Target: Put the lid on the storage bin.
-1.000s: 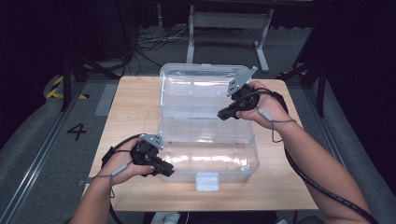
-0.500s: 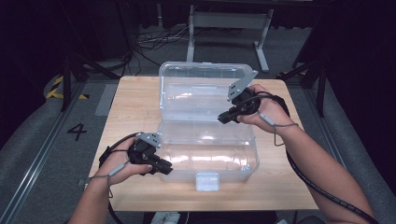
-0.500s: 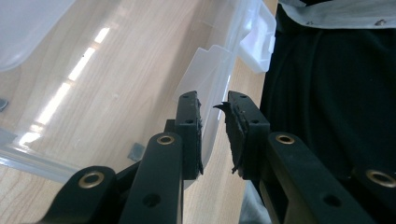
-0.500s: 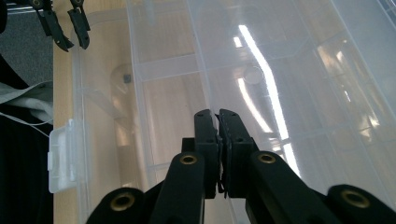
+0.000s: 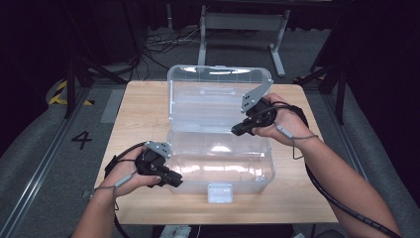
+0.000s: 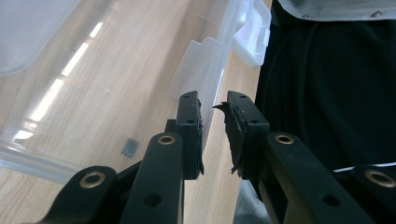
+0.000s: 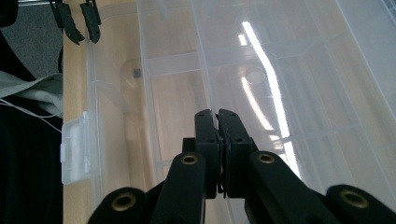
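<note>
- The clear plastic box (image 5: 218,158) sits open in the middle of the wooden table (image 5: 138,109), its lid (image 5: 218,94) tipped back on the far side.
- The left gripper (image 5: 173,179) is at the box's near-left corner; its jaws stand a little apart with the front wall's thin edge running between them (I cannot tell whether the pads press it).
- The right gripper (image 5: 236,131) reaches over the box from the right, near the hinge line, jaws closed together with nothing visible between them.
- The box is see-through and glossy, with a white latch (image 5: 220,192) on its front; a small dark square (image 7: 137,73) lies on its floor.
</note>
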`<state>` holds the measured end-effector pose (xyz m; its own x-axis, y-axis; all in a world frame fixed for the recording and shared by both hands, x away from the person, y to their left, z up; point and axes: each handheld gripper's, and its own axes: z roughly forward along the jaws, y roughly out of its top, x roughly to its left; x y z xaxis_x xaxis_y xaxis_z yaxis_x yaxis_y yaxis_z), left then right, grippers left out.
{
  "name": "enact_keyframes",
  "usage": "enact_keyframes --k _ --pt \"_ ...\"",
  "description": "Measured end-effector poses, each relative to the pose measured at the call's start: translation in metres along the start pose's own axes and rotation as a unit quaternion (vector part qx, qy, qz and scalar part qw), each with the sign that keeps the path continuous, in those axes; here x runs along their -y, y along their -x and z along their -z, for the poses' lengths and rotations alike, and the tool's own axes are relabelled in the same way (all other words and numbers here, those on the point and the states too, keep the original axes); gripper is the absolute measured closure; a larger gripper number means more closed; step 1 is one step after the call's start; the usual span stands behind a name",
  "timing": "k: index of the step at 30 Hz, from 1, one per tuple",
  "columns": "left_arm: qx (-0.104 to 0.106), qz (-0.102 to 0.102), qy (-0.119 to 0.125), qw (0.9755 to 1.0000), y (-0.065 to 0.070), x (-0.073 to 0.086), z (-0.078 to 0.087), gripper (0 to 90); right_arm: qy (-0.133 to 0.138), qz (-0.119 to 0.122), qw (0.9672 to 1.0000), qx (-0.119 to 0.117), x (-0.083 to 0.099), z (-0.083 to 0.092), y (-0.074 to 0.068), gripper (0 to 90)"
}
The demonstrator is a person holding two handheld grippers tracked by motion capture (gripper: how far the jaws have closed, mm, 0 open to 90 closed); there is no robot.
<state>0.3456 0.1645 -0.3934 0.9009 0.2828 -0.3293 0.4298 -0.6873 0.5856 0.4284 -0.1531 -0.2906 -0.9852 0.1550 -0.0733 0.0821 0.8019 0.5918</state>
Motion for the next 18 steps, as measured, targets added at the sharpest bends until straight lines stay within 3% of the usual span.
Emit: enact_keyframes --k 18 --pt "-0.002 0.000 -0.007 1.0000 0.000 -0.001 -0.003 75.5 0.002 0.008 0.9999 -0.013 0.005 -0.001 -0.014 88.1"
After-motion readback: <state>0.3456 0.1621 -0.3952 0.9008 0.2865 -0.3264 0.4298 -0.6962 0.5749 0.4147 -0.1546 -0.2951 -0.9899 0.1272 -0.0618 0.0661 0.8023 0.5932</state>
